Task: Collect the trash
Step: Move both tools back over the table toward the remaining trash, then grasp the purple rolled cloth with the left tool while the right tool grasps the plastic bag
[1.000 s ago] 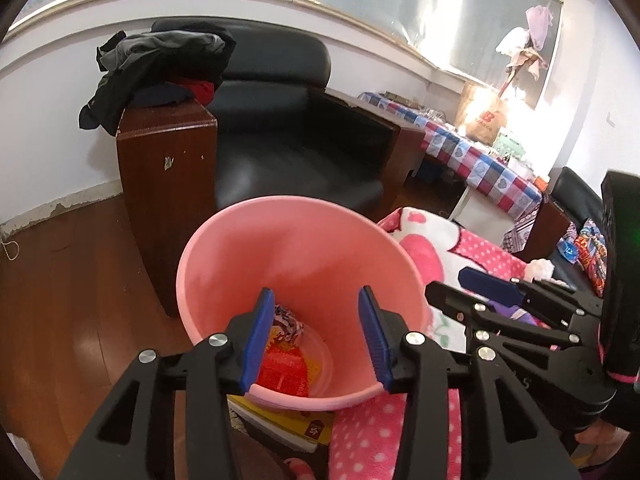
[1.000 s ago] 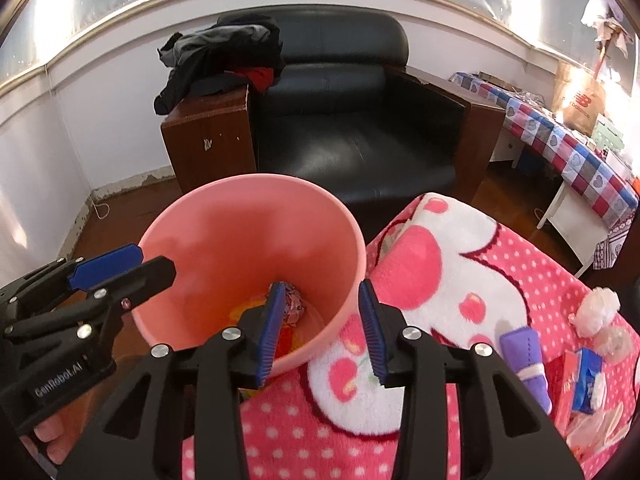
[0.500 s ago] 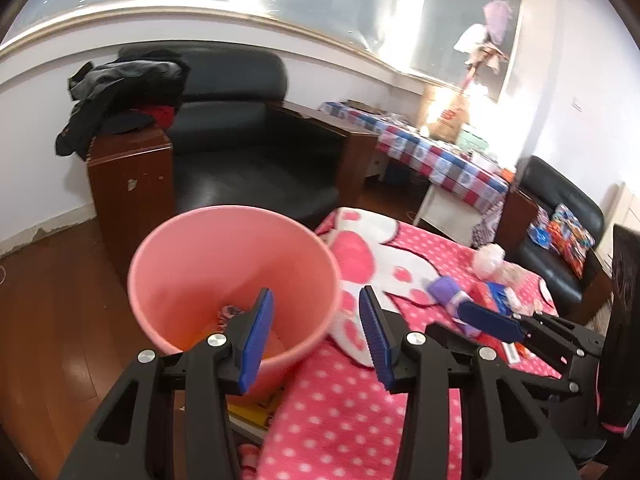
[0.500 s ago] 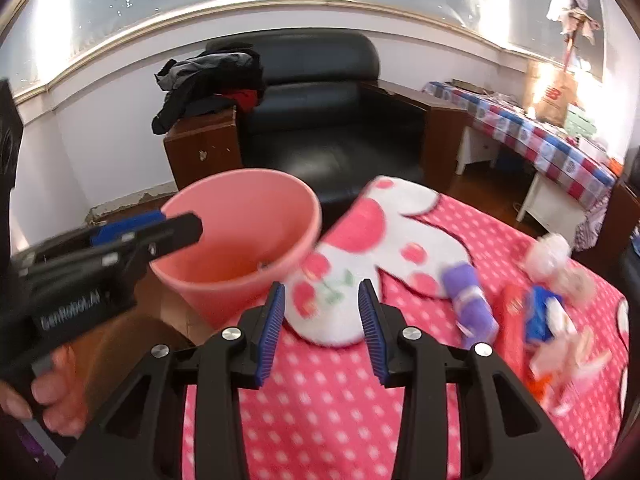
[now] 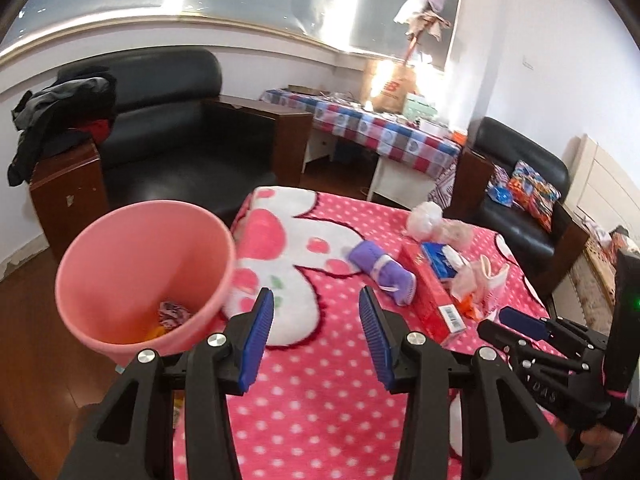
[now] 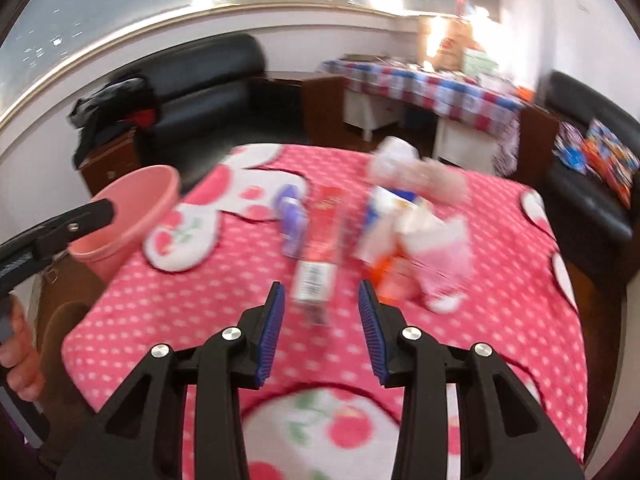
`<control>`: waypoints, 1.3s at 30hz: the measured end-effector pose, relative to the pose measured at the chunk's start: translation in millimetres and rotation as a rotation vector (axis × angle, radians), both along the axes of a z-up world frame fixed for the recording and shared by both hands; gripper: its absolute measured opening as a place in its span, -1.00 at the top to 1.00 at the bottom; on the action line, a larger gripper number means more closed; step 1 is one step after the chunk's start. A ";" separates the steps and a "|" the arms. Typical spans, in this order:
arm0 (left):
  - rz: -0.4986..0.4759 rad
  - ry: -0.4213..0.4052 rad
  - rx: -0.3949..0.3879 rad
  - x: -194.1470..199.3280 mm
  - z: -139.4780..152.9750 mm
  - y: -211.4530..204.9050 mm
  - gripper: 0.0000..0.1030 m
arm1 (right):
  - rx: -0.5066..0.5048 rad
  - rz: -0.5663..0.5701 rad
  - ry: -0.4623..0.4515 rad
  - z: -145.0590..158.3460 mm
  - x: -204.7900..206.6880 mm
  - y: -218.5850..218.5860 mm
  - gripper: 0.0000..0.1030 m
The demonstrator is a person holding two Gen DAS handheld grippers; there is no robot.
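Right gripper [image 6: 320, 308] newly over long red carton [image 6: 320, 236]

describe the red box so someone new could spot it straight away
Start at the pink polka-dot blanket beside the pink bin. In the clutter at its far side, the red box lies flat between a purple roll and a blue packet. It alone is long, red and barcoded.

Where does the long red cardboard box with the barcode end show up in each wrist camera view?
Left wrist view: the long red cardboard box lies right of centre on the pink polka-dot blanket, beyond the open left gripper.
Right wrist view: the same box, blurred, lies at centre just ahead of the open right gripper.
Shared landmark: the purple rolled cloth beside its left edge.
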State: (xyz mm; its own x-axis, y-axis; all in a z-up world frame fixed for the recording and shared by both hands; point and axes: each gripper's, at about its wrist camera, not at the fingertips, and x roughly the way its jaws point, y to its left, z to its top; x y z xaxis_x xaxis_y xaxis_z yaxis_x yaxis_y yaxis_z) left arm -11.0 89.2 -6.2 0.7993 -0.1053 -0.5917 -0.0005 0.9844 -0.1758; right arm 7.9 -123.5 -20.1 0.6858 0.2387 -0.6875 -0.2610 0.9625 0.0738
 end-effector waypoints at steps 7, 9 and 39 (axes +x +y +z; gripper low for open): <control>-0.029 0.017 0.003 9.9 -6.5 -14.1 0.15 | 0.048 0.013 0.063 -20.2 17.6 -25.1 0.25; -0.031 0.029 -0.003 13.6 -9.4 -15.0 0.15 | 0.060 0.030 0.073 -22.8 24.8 -26.7 0.25; -0.047 0.229 -0.175 118.6 -43.5 -53.4 0.15 | 0.111 -0.005 0.058 -22.2 32.8 -61.8 0.76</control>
State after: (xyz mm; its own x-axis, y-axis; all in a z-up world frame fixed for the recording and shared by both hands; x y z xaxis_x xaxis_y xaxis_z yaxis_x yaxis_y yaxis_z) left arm 107.7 35.8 -49.7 0.6389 -0.2552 -0.7257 -0.0154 0.9389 -0.3437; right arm 40.7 -185.2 -42.3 0.6470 0.3127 -0.6954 -0.2489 0.9487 0.1950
